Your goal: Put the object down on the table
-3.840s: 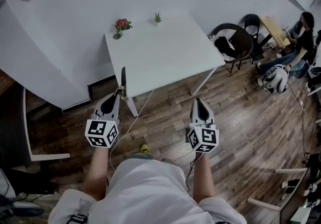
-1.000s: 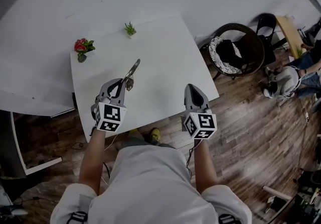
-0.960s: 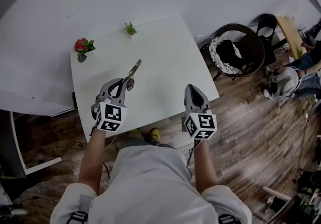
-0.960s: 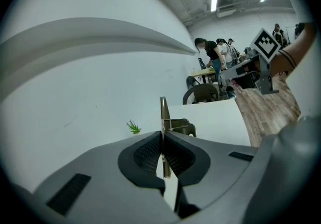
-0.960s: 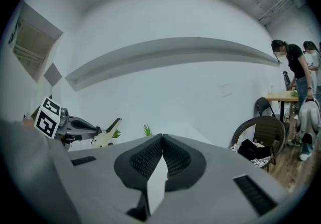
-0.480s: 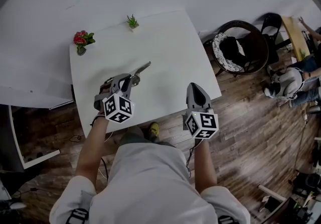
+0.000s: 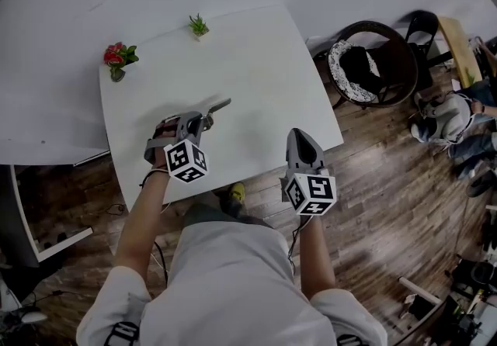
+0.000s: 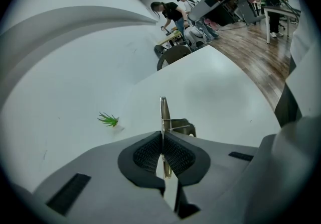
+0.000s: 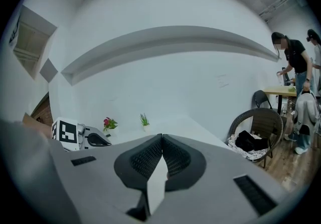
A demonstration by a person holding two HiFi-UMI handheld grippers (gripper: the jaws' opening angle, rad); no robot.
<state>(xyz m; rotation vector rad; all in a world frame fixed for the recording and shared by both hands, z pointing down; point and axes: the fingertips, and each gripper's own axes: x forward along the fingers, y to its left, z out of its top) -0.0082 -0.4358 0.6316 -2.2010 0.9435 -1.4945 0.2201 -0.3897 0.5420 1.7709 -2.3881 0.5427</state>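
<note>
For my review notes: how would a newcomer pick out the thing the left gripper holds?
Start at the white table; over its near-left part the left gripper is shut on a slim metal tool. Unlike the red-flowered plant and the green plant at the far edge, it is thin and grey.

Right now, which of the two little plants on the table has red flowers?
The corner plant on the far left; the other plant, further right along that edge, shows only green leaves.
</note>
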